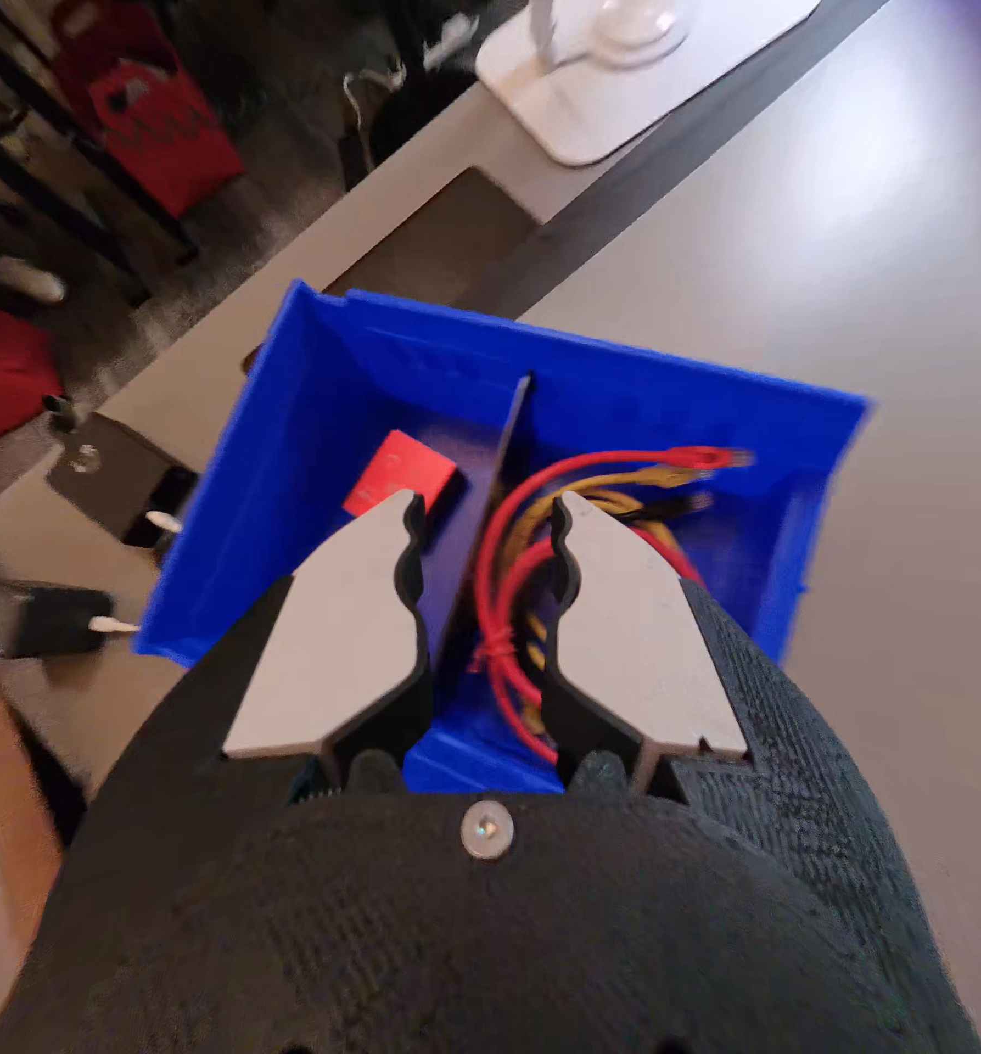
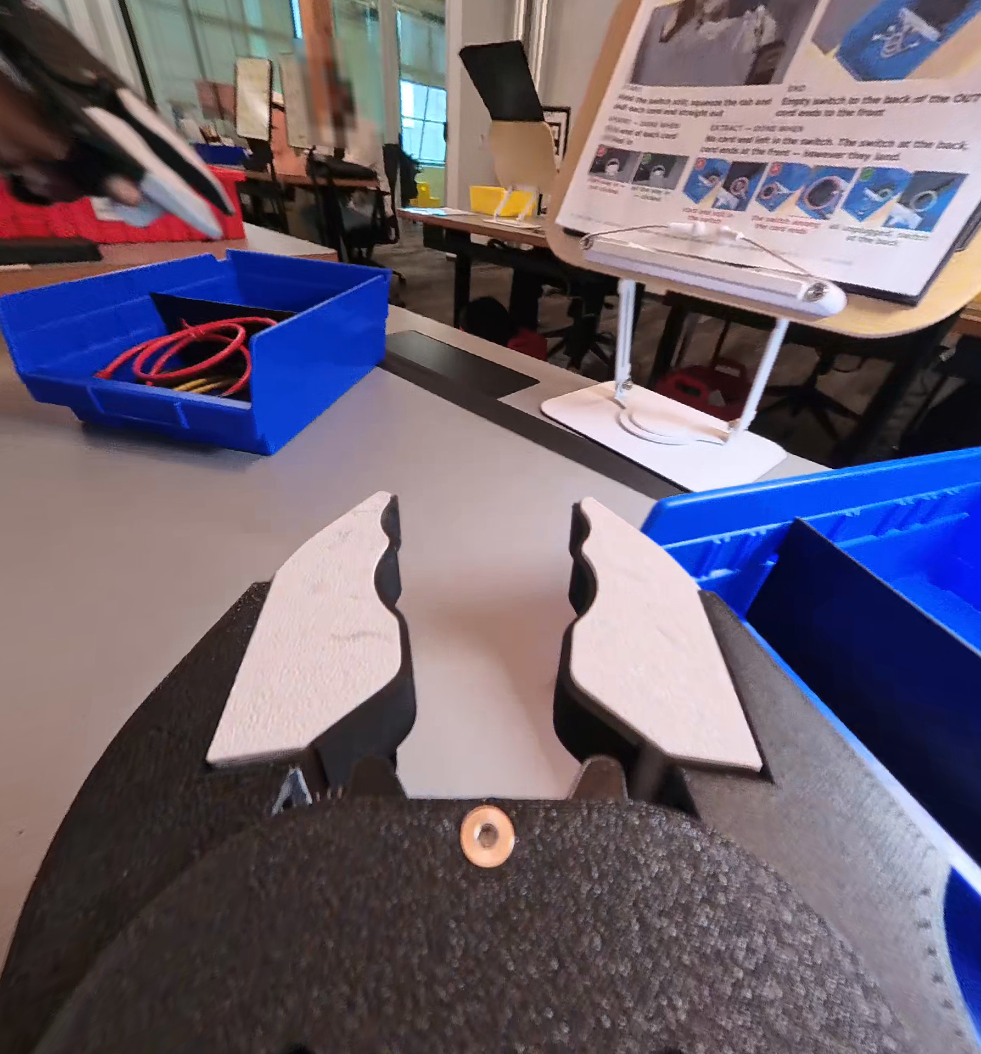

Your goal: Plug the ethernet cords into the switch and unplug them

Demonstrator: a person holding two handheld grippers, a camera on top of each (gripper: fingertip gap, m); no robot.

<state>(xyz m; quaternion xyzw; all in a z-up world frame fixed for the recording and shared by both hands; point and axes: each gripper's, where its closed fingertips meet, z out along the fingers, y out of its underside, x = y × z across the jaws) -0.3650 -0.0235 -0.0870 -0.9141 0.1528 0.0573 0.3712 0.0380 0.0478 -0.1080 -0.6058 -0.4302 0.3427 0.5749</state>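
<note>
A blue bin with a black divider sits on the grey table. Its left compartment holds a red box-shaped switch. Its right compartment holds coiled red, yellow and black ethernet cords. My left gripper is open and empty, above the bin, straddling the divider. In the right wrist view the same bin is far left with the red cord showing, and the left gripper hovers above it. My right gripper is open and empty, low over the bare table.
A second blue bin with a dark divider stands right beside my right gripper. A white stand with an instruction sheet is at the back right, behind a dark strip across the table. The table edge runs behind the left bin.
</note>
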